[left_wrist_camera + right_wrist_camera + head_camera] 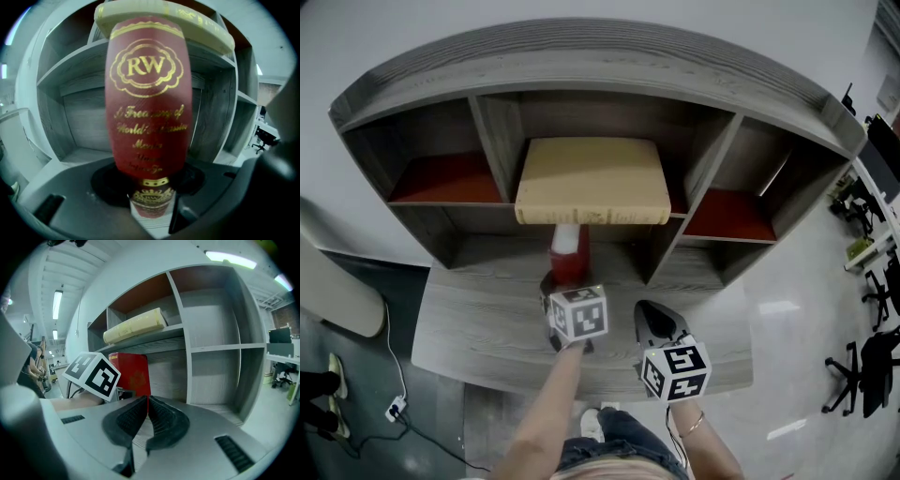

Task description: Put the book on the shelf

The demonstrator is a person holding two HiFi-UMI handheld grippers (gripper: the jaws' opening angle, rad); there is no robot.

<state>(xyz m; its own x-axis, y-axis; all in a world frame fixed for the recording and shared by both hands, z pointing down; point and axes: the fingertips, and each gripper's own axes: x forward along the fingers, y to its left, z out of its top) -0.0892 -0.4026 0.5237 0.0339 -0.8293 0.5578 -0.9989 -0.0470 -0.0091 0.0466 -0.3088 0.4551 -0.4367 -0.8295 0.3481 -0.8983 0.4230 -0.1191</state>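
A thick red book (147, 103) with gold "RW" lettering on its spine stands upright between the jaws of my left gripper (150, 199), which is shut on its lower end. In the head view the red book (567, 255) is in front of the lower middle compartment of the grey wooden shelf (581, 56), with my left gripper (567, 289) just below it. My right gripper (647, 311) hovers to the right over the desk board, shut with nothing between its pads (161, 416). From the right gripper (146, 400) view, the red book (132, 373) sits ahead on the left.
A large tan book (592, 178) lies flat on the middle shelf board, overhanging its front edge above the red book. Red-backed side compartments (450, 178) flank it. Office chairs (872, 366) stand at the right. A cable (394, 394) lies on the floor at the left.
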